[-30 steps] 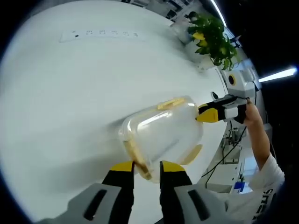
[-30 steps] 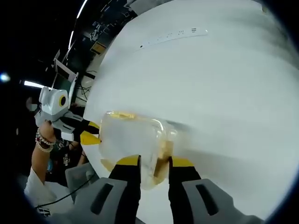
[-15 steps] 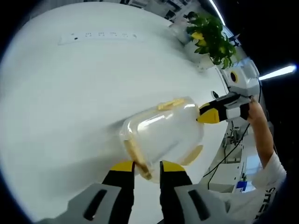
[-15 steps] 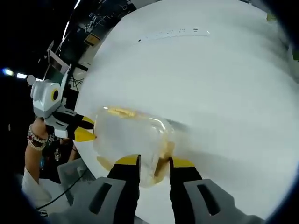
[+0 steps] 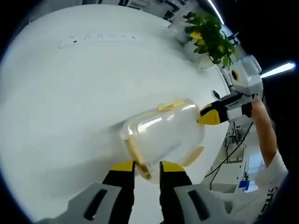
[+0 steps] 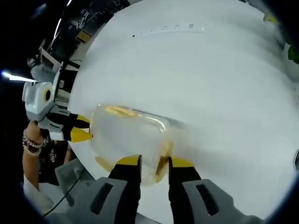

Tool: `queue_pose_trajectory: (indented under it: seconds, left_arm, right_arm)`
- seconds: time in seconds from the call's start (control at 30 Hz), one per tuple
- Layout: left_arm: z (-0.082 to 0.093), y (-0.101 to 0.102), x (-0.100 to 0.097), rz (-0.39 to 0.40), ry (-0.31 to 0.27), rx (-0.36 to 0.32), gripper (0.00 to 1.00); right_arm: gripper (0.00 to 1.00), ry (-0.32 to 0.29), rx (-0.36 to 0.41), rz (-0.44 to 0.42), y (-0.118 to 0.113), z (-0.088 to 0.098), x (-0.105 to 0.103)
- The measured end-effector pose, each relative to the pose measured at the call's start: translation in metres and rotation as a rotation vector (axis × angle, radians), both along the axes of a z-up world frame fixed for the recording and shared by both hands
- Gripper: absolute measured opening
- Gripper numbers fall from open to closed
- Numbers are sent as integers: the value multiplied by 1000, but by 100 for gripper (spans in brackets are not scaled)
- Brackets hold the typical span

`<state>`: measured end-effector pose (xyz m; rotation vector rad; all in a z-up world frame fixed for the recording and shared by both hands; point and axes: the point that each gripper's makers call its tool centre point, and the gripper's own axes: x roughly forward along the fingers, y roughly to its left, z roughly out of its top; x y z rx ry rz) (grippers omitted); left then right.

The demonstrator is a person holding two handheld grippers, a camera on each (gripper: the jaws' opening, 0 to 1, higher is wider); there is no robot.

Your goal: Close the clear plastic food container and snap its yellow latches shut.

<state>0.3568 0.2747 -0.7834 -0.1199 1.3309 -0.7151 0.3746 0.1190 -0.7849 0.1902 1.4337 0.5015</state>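
Little has changed over the last second: both views have tilted slightly, while the clear container (image 5: 161,135) has stayed on the white desk (image 5: 70,93) between the two tools. The left hand-held gripper (image 5: 146,167) still pinches the yellow latch (image 5: 136,156) at its near end. The right hand-held gripper (image 6: 154,163) keeps its narrow jaws on the opposite end latch (image 6: 163,156), and in the left gripper view its tips (image 5: 210,116) touch the container's far side. A potted plant (image 5: 210,37) stands at the desk edge.
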Motion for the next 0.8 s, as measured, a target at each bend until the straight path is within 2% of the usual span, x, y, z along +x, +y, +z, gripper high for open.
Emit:
queue_pose_trajectory:
  seconds: [0.37, 0.5, 0.77, 0.8]
  left_arm:
    - [1, 0, 0, 11, 5, -3, 12]
    - [1, -1, 0, 18, 3, -6, 12]
    - [1, -1, 0, 20, 1, -3, 11]
    - [1, -1, 0, 23, 1, -4, 11]
  right_arm:
    - [12, 22, 83, -89, -3, -2, 0]
    - [10, 12, 111, -112, -5, -2, 1]
    - [8, 7, 141, -132, -4, -1, -4]
    - [7, 26, 164, -134, -2, -2, -8]
